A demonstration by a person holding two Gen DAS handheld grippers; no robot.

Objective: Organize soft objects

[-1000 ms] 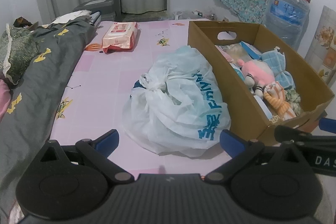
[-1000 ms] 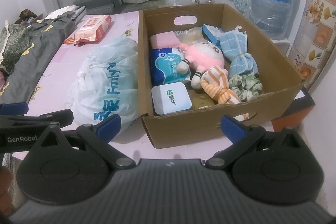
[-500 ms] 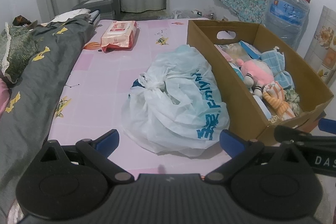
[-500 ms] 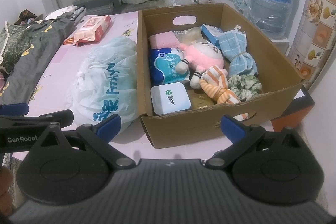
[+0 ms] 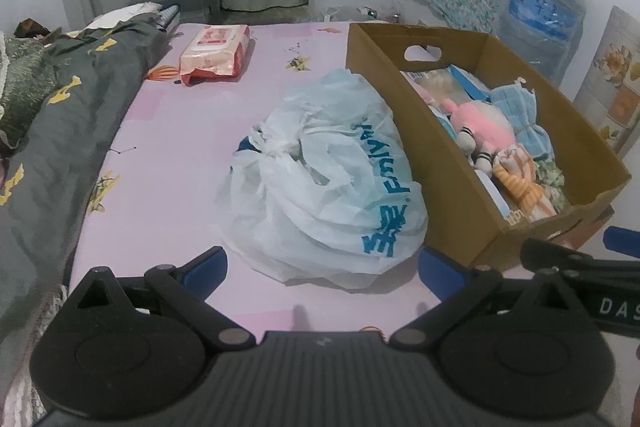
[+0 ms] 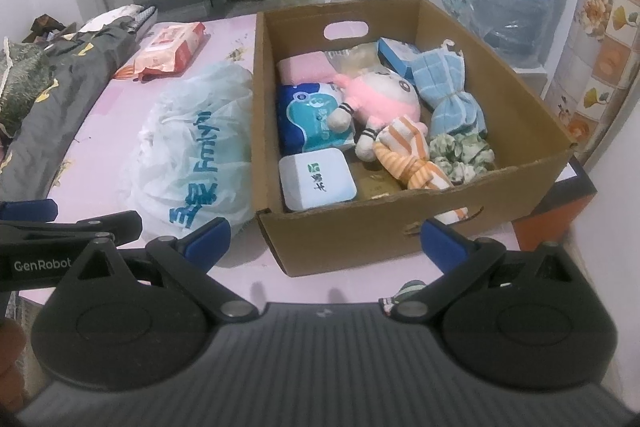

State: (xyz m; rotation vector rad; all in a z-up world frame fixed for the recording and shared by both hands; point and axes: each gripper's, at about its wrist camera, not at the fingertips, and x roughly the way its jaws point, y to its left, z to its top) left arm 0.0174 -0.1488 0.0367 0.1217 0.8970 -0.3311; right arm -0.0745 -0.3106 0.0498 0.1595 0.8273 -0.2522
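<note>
Left gripper (image 5: 322, 263): I hold it wide open, empty, facing the plastic bag (image 5: 332, 183) near me on the bed (image 5: 192, 131).
Right gripper (image 6: 325, 239): wide open, empty.
Box (image 6: 352, 239): right of bag, collecting the plush toy (image 6: 380, 95).

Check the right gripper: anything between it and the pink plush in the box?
Yes. The cardboard box's near wall stands between the open right gripper and the pink plush. Past the wall, a white tissue case and an orange striped toy lie in front of the plush. From above, nothing visible covers it.
</note>
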